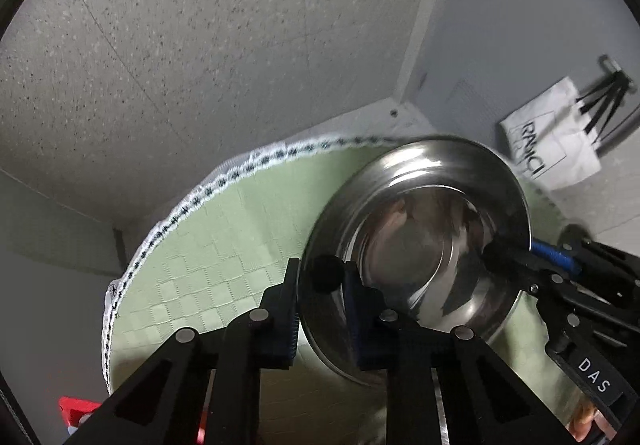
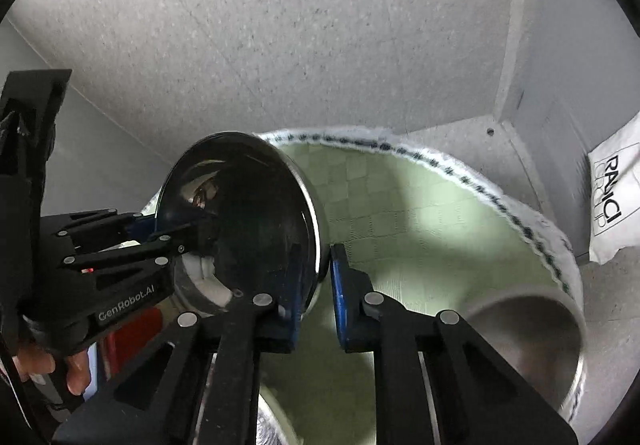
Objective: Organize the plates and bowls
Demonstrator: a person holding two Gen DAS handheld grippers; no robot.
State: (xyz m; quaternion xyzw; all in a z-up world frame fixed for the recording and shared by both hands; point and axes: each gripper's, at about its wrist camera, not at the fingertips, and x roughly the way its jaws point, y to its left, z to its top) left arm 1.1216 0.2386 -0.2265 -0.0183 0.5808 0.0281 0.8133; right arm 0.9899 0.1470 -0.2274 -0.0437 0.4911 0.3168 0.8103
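Both tongs, left (image 1: 322, 309) and right (image 2: 320, 285), clamp thin rim of shiny round steel bowl (image 1: 420, 237) over checkered green mat (image 1: 208, 253).

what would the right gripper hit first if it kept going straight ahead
The right gripper already straddles the steel bowl's rim, so it would meet that rim first; past it lies the green tablecloth. Depth is uncertain.

Left gripper (image 1: 320, 309) raised, pads clamped on bowl (image 1: 416, 245) rim. Right gripper (image 2: 322, 293) raised opposite, rim pinched between pads.
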